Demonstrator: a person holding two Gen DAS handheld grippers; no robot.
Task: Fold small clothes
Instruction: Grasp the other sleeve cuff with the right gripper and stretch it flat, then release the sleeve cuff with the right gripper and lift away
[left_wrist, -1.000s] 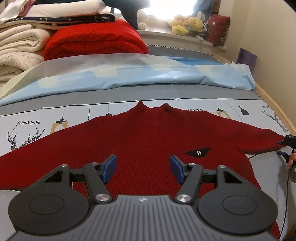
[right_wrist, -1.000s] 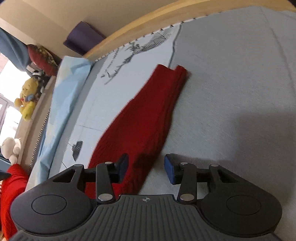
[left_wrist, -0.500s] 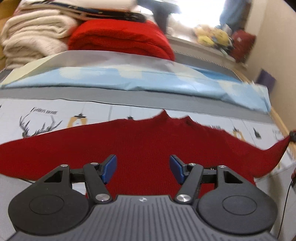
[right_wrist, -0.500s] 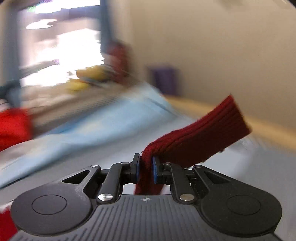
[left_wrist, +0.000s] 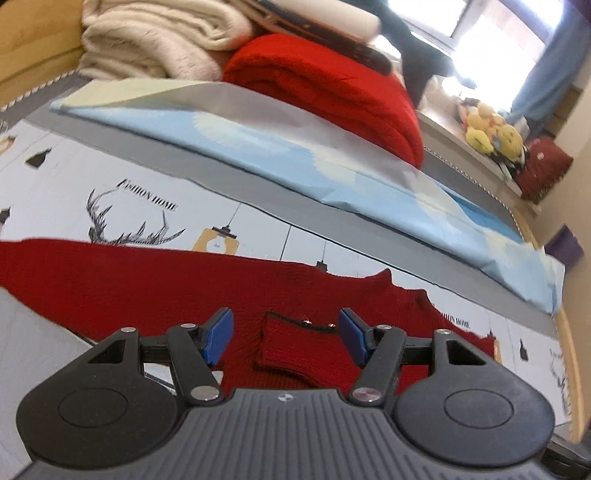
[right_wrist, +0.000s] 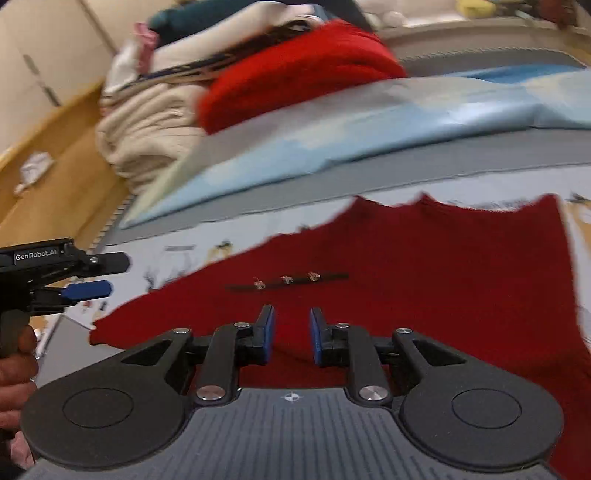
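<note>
A dark red knit sweater lies flat on the printed bedsheet, neck away from me. Its right sleeve is folded across the chest, cuff between the fingers of my left gripper, which is open and empty just above it. In the right wrist view the sweater shows a dark strip with three small clips. My right gripper hovers over the folded sleeve, jaws apart with nothing between them. The left gripper shows at the left edge.
A light blue sheet lies folded behind the sweater. Stacked blankets, cream and bright red, sit at the back. Plush toys line the window ledge. A wooden bed rail runs along the right.
My right gripper carried the right sleeve across the chest, let it go and opened. My left gripper swung left and tilted; the left sleeve still lies out flat.
</note>
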